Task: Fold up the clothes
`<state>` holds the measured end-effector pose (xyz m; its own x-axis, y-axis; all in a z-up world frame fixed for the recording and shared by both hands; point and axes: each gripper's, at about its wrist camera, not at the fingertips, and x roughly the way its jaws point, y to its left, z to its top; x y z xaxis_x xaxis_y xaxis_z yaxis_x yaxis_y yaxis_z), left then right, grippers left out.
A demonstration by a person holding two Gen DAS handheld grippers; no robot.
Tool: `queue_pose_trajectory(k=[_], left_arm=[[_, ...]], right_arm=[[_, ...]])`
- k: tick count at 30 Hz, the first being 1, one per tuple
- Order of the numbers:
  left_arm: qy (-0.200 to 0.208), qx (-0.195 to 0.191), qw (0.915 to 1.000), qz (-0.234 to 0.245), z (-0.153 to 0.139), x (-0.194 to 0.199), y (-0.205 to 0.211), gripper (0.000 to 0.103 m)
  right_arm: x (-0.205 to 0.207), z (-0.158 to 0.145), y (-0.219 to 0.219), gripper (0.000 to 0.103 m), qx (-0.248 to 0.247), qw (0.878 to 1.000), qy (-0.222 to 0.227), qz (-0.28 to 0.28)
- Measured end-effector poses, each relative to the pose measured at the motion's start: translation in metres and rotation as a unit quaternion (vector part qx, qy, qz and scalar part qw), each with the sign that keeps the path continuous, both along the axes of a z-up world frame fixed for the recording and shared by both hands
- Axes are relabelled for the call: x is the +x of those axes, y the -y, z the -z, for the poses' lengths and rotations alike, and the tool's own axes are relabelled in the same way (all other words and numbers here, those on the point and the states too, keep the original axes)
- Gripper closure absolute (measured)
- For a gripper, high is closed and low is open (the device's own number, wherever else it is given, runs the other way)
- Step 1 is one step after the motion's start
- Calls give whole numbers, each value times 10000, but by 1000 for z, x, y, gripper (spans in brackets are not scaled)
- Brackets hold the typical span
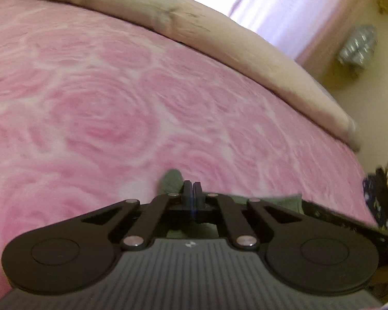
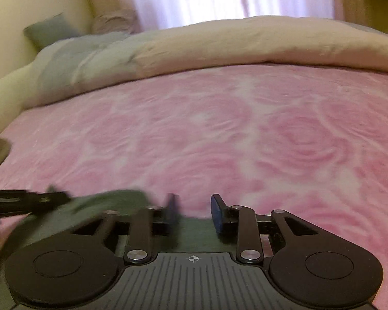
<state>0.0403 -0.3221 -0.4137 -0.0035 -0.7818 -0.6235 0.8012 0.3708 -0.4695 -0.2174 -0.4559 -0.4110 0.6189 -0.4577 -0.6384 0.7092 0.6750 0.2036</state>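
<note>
Green fabric, a dark olive garment [image 1: 171,180], is being pinched at one edge by the left tongs [image 1: 193,190]; the pads are being pressed together with a tuft of cloth showing just beyond and to the left of the tips. More of the same cloth is being seen below the linkage and off to the right [image 1: 284,199], so the garment is lying low and close to the tool, at the near edge of the bed [image 1: 90,103]. The grip at an edge is judged to be for lifting or carrying that edge over for a fold.

Right tongs [image 2: 194,213] are being held released, fingers [image 2: 217,214] apart, with the garment [image 2: 111,204] lying under and to the left of them; nothing is being gripped between them. The gap is judged to be readied for taking a second edge. The left tool [image 2: 25,202] is being seen as a blurred dark bar at that view's left margin, touching the cloth.

Pose: both tools are being held low and nearly level, pointing across the pink rose-patterned bedspread [image 2: 271,134] toward the beige duvet [image 2: 245,44] rolled at the far side. Motion blur is being noted in both views; garment type cannot be told.
</note>
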Motion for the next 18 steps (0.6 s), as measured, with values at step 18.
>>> queue_pose_trajectory(k=[18], left_arm=[[887,250,9954,270,-31,-97,-208,87]], right_arm=[[-130,-30,-186,73,734,9917,36,-1056]])
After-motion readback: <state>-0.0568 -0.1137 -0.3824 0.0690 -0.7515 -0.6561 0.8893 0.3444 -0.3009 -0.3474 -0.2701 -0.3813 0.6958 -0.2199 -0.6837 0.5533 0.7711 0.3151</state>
